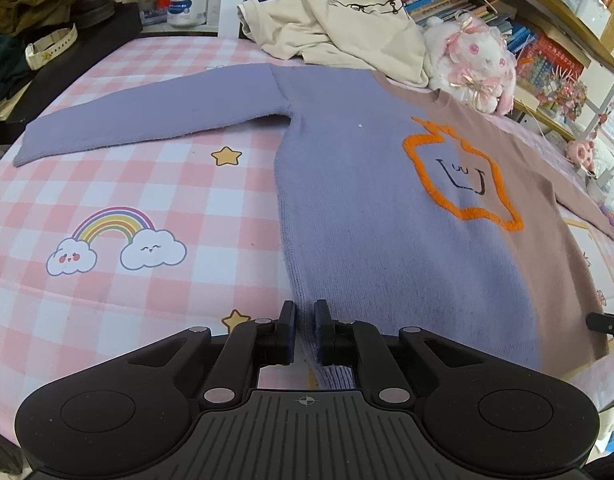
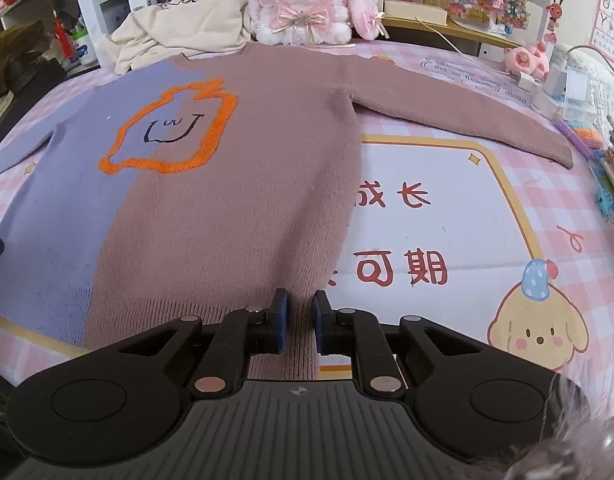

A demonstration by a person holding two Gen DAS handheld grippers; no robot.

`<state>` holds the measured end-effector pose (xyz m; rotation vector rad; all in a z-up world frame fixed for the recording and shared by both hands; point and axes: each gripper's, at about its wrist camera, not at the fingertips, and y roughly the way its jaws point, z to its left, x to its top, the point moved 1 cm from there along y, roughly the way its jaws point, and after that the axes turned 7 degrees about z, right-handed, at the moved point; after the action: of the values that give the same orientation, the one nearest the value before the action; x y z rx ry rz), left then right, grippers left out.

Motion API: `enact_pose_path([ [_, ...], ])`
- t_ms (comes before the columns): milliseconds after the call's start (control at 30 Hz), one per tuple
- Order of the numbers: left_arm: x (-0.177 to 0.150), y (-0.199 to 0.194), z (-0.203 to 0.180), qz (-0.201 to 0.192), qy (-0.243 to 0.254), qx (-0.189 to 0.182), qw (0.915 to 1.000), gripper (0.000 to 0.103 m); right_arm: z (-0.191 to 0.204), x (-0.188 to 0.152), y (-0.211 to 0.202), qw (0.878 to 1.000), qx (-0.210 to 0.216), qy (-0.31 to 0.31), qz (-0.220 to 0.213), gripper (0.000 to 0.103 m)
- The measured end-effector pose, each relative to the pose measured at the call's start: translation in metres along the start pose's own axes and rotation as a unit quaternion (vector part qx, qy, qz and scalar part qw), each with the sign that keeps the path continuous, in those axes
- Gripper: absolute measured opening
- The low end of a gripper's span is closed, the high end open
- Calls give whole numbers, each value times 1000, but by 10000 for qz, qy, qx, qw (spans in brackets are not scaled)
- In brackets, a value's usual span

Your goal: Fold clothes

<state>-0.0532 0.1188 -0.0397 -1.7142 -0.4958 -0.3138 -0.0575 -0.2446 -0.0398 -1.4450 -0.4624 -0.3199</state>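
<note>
- the sweater (image 1: 387,208) was spread flat, face up, on the checked sheet (image 1: 107,184), sleeves out.
- the left gripper (image 1: 305,334) was clenched on the hem's lilac corner; the right gripper (image 2: 300,328) on its brown corner.
- soft, light, limp knit was judged; corner holds suited folding.

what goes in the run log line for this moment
stage: hem grasp | left tool: shut on lilac-and-mauve knit sweater hem, lilac corner | right tool: shut on mauve corner | sweater: flat, sleeves spread
</note>
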Motion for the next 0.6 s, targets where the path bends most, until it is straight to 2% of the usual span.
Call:
enact_pose_path([
  [200,-1,0,1,-3,-60,36,10000,7,10,-2,-1,9998,51,-184,1,13],
  [333,-2,-1,1,8,-52,56,10000,7,8,-4,-3,9999,35,-97,-11,13],
  [433,-4,-3,0,19,5,25,10000,12,6,-5,-4,10000,-9,0,-56,14],
  [500,-6,-8,-4,-74,136,49,9999,15,6,-5,-5,9999,-75,35,-121,22],
  [533,-8,-11,-7,-139,206,64,9997,17,7,-5,-8,9997,-89,33,-219,32],
  [567,-9,-14,-10,-224,254,80,9994,27,8,-5,-12,9994,-94,32,-330,43],
  [600,-10,-18,-12,-340,266,101,9990,41,9,-5,-16,9990,-98,30,-441,47],
])
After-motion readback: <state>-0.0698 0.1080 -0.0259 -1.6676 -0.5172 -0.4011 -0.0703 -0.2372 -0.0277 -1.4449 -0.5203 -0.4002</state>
